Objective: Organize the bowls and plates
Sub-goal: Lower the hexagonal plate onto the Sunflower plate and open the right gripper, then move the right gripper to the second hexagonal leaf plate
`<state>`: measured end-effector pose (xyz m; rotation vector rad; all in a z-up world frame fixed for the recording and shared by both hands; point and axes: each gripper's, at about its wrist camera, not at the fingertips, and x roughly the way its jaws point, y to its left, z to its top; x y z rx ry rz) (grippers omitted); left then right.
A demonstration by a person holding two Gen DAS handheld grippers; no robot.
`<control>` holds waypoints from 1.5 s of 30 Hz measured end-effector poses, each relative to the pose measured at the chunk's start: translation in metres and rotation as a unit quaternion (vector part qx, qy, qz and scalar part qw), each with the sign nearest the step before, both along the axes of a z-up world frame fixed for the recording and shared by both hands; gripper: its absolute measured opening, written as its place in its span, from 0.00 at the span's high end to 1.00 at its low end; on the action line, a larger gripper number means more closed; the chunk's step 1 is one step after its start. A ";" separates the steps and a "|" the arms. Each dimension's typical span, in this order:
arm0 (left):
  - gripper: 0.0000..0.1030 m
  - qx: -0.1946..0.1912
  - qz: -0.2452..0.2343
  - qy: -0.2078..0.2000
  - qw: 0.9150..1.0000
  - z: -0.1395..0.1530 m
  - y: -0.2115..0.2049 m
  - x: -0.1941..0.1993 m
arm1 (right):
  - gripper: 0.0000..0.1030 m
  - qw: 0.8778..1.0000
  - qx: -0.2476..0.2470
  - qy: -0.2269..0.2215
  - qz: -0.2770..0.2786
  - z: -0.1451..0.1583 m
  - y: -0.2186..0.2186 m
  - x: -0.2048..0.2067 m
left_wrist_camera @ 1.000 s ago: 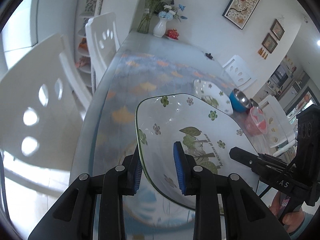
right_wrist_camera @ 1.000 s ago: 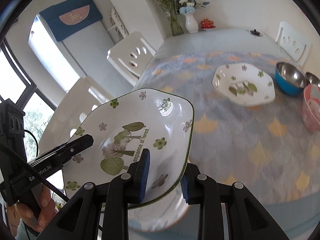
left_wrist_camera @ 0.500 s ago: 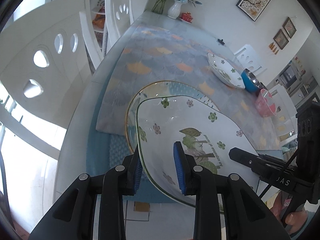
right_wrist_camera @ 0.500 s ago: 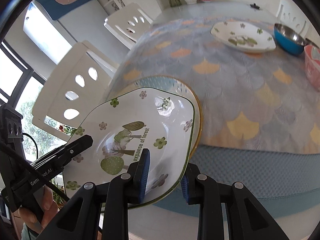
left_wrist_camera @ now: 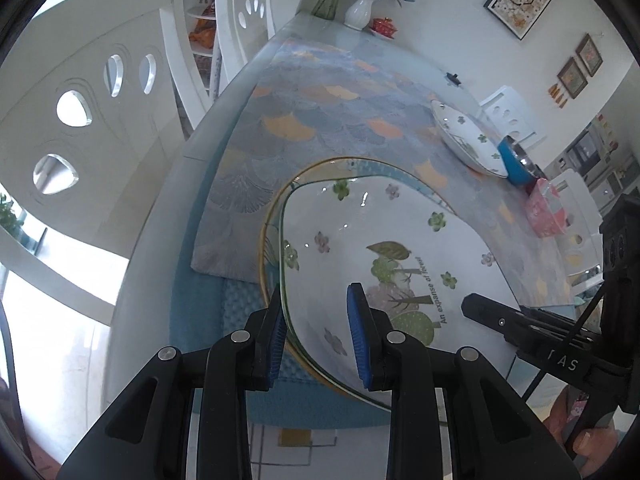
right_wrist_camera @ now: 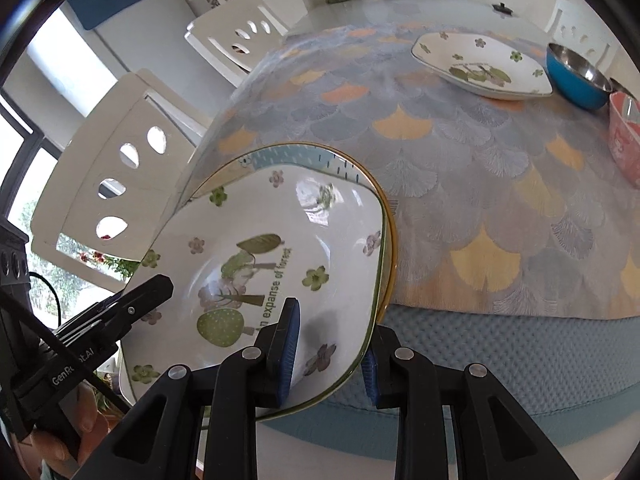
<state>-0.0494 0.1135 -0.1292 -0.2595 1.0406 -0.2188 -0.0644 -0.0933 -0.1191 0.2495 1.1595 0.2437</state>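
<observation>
Showing forest print, green-rimmed white plate (left_wrist_camera: 384,240) glossy.

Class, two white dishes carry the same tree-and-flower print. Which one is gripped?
The near floral dish, clamped by both grippers over the gold-rimmed plate; its twin sits free beside the blue bowl.
</observation>
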 end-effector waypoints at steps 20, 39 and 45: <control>0.76 0.008 -0.014 -0.036 0.999 0.054 0.009 0.005 | 0.74 0.998 0.012 -0.037 -0.043 0.049 -0.037 -0.001; 0.65 0.010 -0.146 -0.122 0.982 0.145 -0.070 0.125 | 0.60 0.985 0.052 -0.039 -0.161 0.079 -0.108 0.064; 0.57 -0.013 -0.203 -0.111 0.973 0.139 -0.111 0.196 | 0.53 0.978 0.017 -0.017 -0.206 0.072 -0.143 0.081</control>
